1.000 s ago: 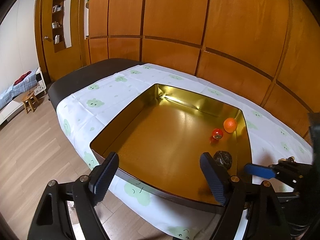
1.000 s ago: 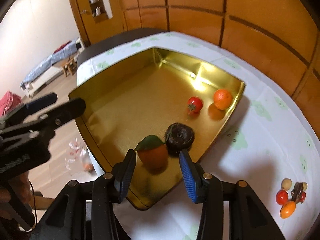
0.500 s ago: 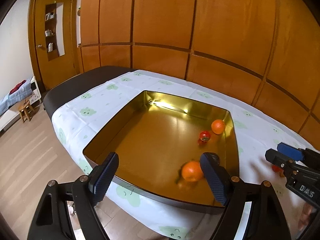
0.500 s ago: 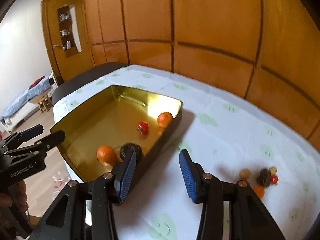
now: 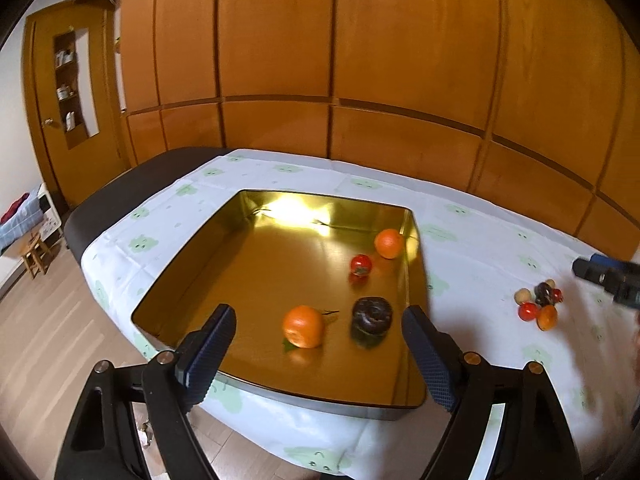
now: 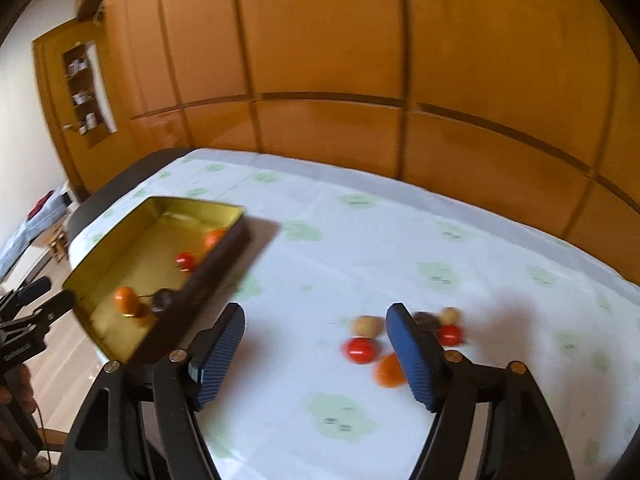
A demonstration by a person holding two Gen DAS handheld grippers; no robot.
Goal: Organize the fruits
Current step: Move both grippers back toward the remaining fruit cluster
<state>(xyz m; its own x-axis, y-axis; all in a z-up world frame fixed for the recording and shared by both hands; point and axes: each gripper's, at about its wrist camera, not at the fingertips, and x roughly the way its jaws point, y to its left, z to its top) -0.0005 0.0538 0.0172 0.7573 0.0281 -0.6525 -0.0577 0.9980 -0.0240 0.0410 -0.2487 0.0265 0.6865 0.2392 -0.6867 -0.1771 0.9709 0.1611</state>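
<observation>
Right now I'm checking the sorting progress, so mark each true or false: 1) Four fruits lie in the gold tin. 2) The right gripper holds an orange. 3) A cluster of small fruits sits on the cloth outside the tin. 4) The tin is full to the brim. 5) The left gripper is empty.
1) True: two oranges, a red fruit and a dark fruit lie in the gold tin.
2) False: the right gripper is open and empty, its jaws having just opened.
3) True: the cluster sits on the cloth.
4) False: most of its floor is bare.
5) True: the left gripper holds nothing.
</observation>
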